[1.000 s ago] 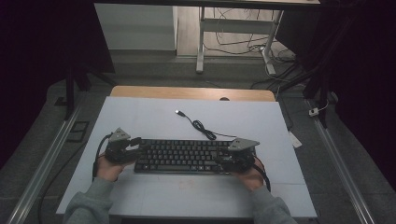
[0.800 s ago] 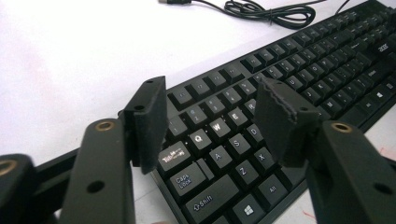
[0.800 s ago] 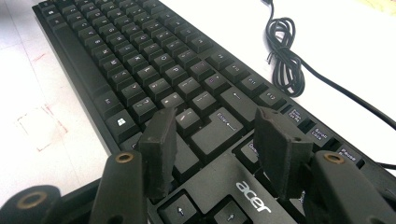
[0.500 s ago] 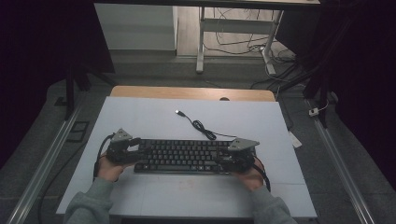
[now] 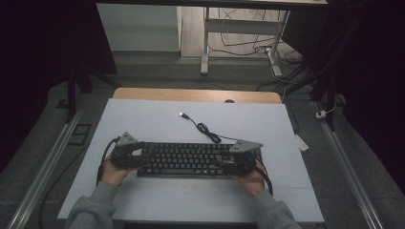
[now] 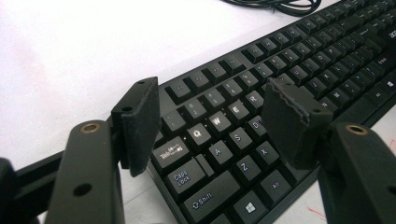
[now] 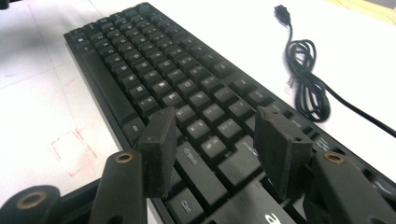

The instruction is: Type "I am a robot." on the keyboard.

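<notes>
A black keyboard (image 5: 186,160) lies flat on the white tabletop (image 5: 143,119), and its coiled cable (image 5: 206,130) runs back to a USB plug (image 5: 183,115). At its left end my left gripper (image 5: 141,153) has just been opening its jaws. In the left gripper view the left gripper (image 6: 212,107) has its pads apart over the Tab-to-D keys of the keyboard (image 6: 299,60), pressing on nothing. My right gripper (image 5: 234,160) is at the other end. In the right gripper view the right gripper (image 7: 217,140) stands open above the keys of the keyboard (image 7: 154,60), with the cable (image 7: 303,88) beyond.
A wooden strip (image 5: 196,94) borders the table's far edge. Metal rails (image 5: 43,167) run along the floor on both sides. Faint red marks (image 7: 70,149) show on the tabletop by the keyboard's front edge. White surface stretches behind and in front of the keyboard.
</notes>
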The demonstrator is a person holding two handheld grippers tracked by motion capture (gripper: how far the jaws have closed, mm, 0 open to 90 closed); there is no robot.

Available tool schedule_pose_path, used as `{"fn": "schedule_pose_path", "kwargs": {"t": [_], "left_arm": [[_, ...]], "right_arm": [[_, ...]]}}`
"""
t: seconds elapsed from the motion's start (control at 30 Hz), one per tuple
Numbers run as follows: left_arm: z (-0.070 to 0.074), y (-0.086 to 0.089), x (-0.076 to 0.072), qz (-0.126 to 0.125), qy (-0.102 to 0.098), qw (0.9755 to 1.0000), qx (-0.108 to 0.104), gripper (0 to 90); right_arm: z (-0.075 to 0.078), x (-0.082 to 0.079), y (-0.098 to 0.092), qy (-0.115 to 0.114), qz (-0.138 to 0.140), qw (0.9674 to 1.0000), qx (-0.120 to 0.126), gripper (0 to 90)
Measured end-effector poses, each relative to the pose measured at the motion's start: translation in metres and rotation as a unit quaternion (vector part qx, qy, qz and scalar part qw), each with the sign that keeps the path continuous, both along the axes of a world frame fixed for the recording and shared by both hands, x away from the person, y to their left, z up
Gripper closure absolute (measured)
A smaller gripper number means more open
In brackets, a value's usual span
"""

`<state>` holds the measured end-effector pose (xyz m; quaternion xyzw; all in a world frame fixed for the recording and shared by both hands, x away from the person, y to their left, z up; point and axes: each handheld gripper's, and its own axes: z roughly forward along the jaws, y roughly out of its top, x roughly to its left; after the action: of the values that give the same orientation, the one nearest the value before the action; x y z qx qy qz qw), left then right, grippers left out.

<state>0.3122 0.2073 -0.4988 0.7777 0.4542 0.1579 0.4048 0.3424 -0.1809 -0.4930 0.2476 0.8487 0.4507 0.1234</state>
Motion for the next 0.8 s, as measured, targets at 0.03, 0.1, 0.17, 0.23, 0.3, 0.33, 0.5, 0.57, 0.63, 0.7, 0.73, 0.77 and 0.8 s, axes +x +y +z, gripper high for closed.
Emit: {"fn": "schedule_pose_path", "kwargs": {"t": [0.03, 0.1, 0.17, 0.23, 0.3, 0.33, 0.5, 0.57, 0.63, 0.7, 0.73, 0.77, 0.8], "left_arm": [[0.000, 0.000, 0.000, 0.000, 0.000, 1.0000, 0.001, 36.5], [-0.001, -0.001, 0.000, 0.000, 0.001, 1.0000, 0.001, 36.4], [-0.001, -0.001, 0.000, -0.001, 0.003, 1.0000, 0.002, 36.3], [-0.002, -0.002, 0.000, -0.003, 0.002, 1.0000, 0.004, 36.1], [-0.002, -0.002, 0.000, -0.002, 0.002, 1.0000, 0.005, 36.1], [-0.003, -0.002, 0.000, -0.002, 0.002, 1.0000, 0.005, 36.0], [-0.003, -0.002, 0.000, -0.001, 0.002, 1.0000, 0.005, 35.7], [-0.003, -0.002, 0.000, -0.001, 0.003, 1.0000, 0.006, 35.7], [-0.004, -0.003, 0.000, -0.001, 0.003, 1.0000, 0.007, 35.5], [-0.004, -0.004, 0.000, -0.001, 0.002, 1.0000, 0.009, 35.5], [-0.004, -0.004, 0.000, -0.001, 0.002, 1.0000, 0.009, 35.5], [-0.004, -0.004, 0.000, -0.002, 0.001, 1.0000, 0.010, 35.5], [-0.004, -0.004, 0.000, -0.002, 0.001, 0.9999, 0.010, 35.5]], "right_arm": [[0.000, 0.000, 0.000, 0.000, 0.000, 1.0000, 0.000, 49.4], [0.000, 0.000, 0.004, 0.002, 0.003, 1.0000, 0.001, 49.6], [0.001, 0.000, 0.008, 0.003, 0.006, 1.0000, -0.002, 50.2], [0.003, 0.001, 0.016, 0.003, 0.016, 0.9999, 0.000, 52.1], [0.003, 0.001, 0.019, 0.002, 0.019, 0.9998, 0.005, 53.1], [0.005, 0.001, 0.023, 0.002, 0.028, 0.9996, 0.004, 56.6], [0.005, 0.001, 0.035, 0.001, 0.049, 0.9988, -0.001, 66.3], [0.005, 0.000, 0.037, 0.001, 0.052, 0.9986, -0.002, 68.4], [0.005, 0.000, 0.042, 0.000, 0.067, 0.9977, -0.008, 75.6], [0.005, 0.000, 0.044, -0.001, 0.070, 0.9975, -0.008, 77.9], [0.005, 0.000, 0.046, 0.000, 0.074, 0.9972, -0.009, 80.3], [0.005, 0.000, 0.048, -0.001, 0.076, 0.9970, -0.009, 82.4], [0.005, 0.000, 0.049, -0.001, 0.079, 0.9968, -0.011, 84.5]]}}
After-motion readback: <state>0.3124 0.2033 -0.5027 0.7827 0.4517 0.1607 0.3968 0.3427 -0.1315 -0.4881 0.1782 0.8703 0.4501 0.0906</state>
